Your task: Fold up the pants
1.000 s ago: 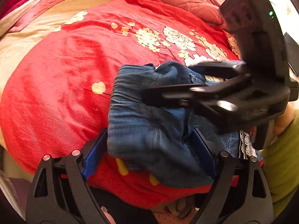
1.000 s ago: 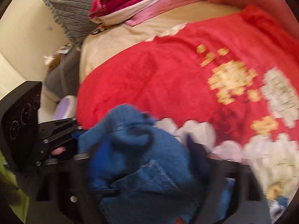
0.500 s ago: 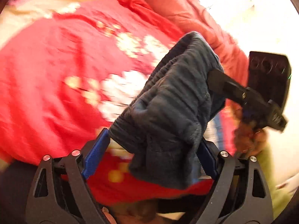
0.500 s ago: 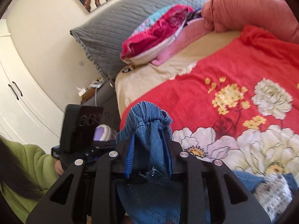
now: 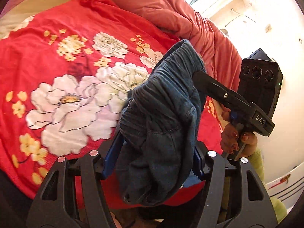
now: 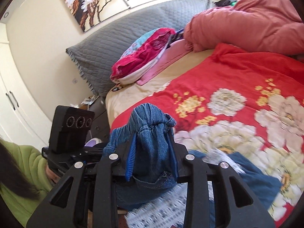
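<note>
The blue denim pants (image 5: 161, 117) hang bunched in the air above the red flowered bedspread (image 5: 57, 60). My left gripper (image 5: 153, 163) is shut on the elastic waistband. The right gripper (image 5: 197, 76) shows in the left wrist view at the right, gripping the same waistband at its far end. In the right wrist view my right gripper (image 6: 152, 152) is shut on a gathered fold of the pants (image 6: 150, 129), and the left gripper (image 6: 83, 152) shows at the left. The pants' lower part (image 6: 256, 174) trails down to the bedspread (image 6: 237, 76).
A salmon duvet (image 6: 247, 22) is heaped at the far side of the bed. A grey headboard cushion (image 6: 123, 43) and a pile of pink and red bedding (image 6: 148, 57) lie at the head. A white patterned cloth (image 6: 161, 209) lies below the pants. White wardrobe doors (image 6: 13, 102) stand left.
Both grippers have lifted the pants off the bedspread and raised them by the waistband. The two grippers have drawn apart a little, and both cameras have swung upward.
</note>
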Available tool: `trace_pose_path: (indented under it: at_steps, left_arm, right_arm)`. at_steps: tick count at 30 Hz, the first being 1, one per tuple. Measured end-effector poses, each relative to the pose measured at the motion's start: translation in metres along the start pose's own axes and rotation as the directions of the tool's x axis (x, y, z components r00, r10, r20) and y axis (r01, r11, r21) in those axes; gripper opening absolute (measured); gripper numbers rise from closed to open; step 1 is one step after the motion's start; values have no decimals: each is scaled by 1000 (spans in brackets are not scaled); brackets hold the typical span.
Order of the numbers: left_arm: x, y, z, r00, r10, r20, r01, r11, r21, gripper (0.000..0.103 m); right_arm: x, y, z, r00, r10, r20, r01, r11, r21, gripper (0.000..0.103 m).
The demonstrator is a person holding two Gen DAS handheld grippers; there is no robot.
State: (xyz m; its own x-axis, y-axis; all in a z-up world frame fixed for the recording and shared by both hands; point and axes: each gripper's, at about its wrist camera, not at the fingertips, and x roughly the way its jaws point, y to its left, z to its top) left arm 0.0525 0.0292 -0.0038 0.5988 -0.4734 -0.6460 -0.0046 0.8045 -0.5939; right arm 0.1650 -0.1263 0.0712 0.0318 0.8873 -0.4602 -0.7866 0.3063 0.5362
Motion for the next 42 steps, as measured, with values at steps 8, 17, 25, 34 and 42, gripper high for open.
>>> trace_pose_path:
  at_steps: [8, 17, 25, 34, 42]
  left_arm:
    - [20, -42, -4, 999, 17, 27, -19, 996, 91, 56]
    - [26, -74, -36, 984, -123, -131, 154, 954, 257, 59]
    - [17, -51, -26, 990, 140, 4, -134, 938, 321, 66]
    - [47, -37, -49, 963, 261, -71, -214, 896, 388, 69]
    - [26, -32, -47, 968, 249, -34, -216, 895, 390, 71]
  right_arm:
    - [-36, -37, -18, 996, -33, 86, 20, 990, 143, 67]
    - [-82, -49, -49, 967, -234, 98, 206, 950, 234, 76]
    - [-78, -23, -85, 905, -426, 5, 418, 889, 189, 78]
    - [-51, -23, -116, 841, -509, -182, 539, 815, 212, 63]
    - [-50, 2, -120, 891, -441, -109, 455, 861, 228, 39]
